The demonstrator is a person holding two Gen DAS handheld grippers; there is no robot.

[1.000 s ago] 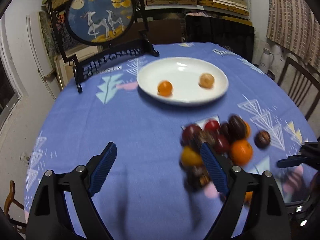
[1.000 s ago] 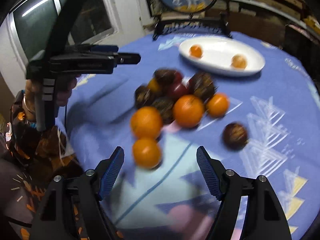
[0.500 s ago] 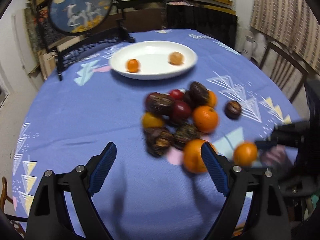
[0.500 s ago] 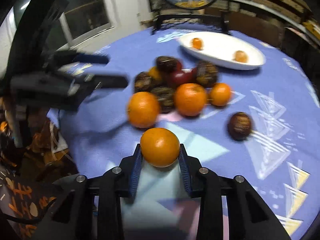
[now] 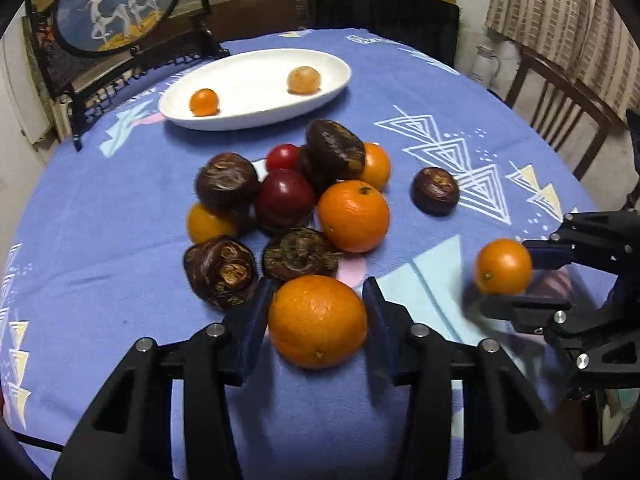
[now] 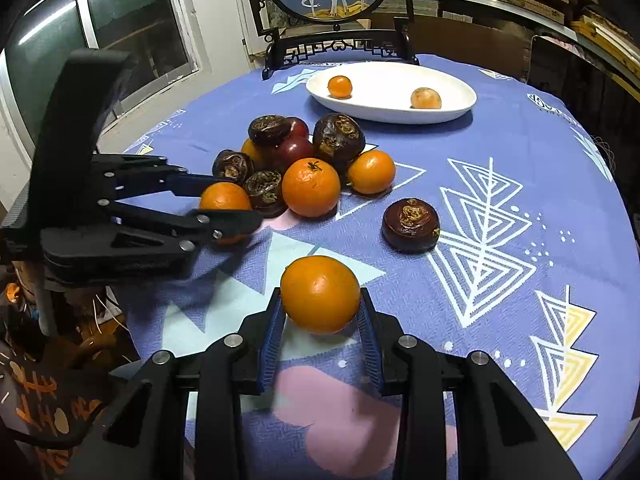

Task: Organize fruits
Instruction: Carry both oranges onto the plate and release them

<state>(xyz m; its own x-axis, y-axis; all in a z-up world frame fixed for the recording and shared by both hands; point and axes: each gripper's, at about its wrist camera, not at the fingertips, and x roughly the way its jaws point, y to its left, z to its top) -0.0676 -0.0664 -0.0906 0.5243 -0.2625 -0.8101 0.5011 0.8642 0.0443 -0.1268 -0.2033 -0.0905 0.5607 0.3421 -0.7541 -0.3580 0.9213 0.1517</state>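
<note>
My left gripper [image 5: 318,312] is shut on a large orange [image 5: 318,320] at the near edge of a fruit pile [image 5: 288,200] of oranges, dark brown fruits and red fruits. My right gripper [image 6: 322,320] is shut on a smaller orange [image 6: 320,294], held just above the cloth; this orange also shows in the left wrist view [image 5: 503,266]. A white oval plate [image 5: 256,116] beyond the pile holds two small oranges [image 5: 204,102]. One dark fruit [image 5: 435,191] lies apart to the right of the pile.
A round table with a blue patterned cloth [image 5: 100,220]. A framed round picture on a dark stand [image 5: 116,4] is behind the plate. Wooden chairs [image 5: 560,96] stand at the far right. A window [image 6: 100,32] is on the left.
My left gripper moved forward to the pile and closed on the large orange. My right gripper closed on the smaller orange and keeps hold of it.
</note>
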